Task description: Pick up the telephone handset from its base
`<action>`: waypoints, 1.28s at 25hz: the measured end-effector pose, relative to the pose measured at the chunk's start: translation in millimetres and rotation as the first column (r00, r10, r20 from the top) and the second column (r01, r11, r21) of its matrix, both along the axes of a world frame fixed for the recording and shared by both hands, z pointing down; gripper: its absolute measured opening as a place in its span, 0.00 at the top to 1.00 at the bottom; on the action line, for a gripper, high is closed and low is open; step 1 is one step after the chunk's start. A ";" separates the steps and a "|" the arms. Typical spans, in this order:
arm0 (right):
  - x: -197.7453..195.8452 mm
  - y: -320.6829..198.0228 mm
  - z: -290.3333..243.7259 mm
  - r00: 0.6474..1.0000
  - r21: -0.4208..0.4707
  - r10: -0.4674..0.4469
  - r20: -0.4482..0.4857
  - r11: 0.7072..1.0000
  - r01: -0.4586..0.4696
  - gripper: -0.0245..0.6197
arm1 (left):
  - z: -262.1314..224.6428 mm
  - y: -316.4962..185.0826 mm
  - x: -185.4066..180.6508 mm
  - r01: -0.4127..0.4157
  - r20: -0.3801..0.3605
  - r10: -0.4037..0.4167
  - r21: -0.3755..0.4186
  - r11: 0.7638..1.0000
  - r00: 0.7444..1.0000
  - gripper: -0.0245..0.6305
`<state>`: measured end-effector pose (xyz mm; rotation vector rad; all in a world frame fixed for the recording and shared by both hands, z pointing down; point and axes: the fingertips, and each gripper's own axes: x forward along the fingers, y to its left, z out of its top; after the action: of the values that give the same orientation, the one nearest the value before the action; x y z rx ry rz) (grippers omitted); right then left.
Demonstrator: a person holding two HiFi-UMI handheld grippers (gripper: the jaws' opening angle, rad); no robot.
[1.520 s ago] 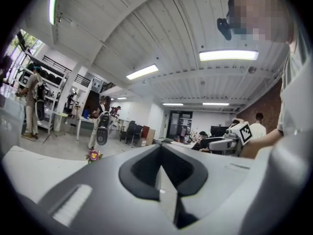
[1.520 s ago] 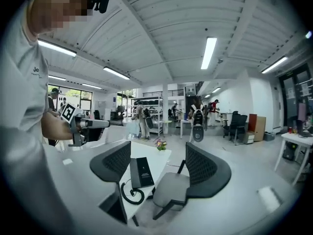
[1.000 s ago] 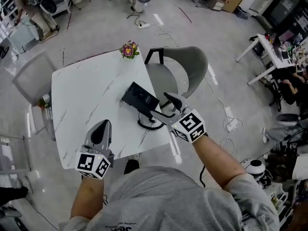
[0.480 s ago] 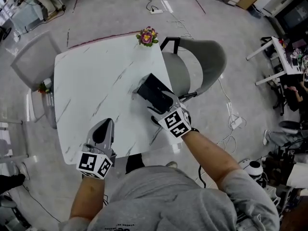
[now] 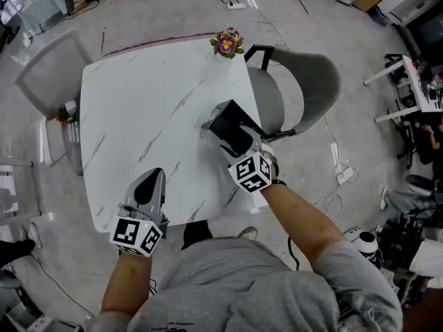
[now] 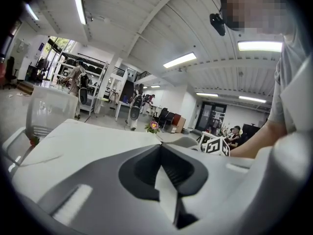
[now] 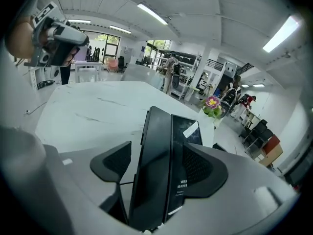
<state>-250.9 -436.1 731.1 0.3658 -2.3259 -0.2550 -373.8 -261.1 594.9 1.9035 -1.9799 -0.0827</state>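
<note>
A black telephone [image 5: 230, 125] lies near the right edge of the white marble table [image 5: 138, 102]. In the right gripper view its handset [image 7: 151, 170] is the long black slab on the left, next to the base's screen part [image 7: 188, 131]. My right gripper [image 5: 240, 146] is open and straddles the phone's near end, one jaw on each side. The left pad [image 7: 115, 165] stands a little apart from the handset. My left gripper [image 5: 147, 187] is shut and empty above the table's near edge, well left of the phone.
A small pot of flowers [image 5: 228, 43] stands at the table's far right corner. A grey chair [image 5: 304, 88] is tucked in at the right side, just past the phone. A clear chair [image 5: 45, 81] stands at the left. Cables lie on the floor.
My right gripper has moved forward from beside the phone's cord and now has its jaws around the phone's near end. The left gripper has stayed in place.
</note>
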 end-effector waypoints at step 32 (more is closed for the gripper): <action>146.6 -26.6 -220.6 0.816 -0.257 0.276 0.508 0.953 -0.163 0.84 | -111.6 -61.8 111.4 -0.245 0.060 0.238 0.138 0.960 0.969 0.87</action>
<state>-104.3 -462.7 510.5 0.6708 -2.7955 0.2363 -262.4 -322.9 483.3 2.2437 -1.7944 -0.1219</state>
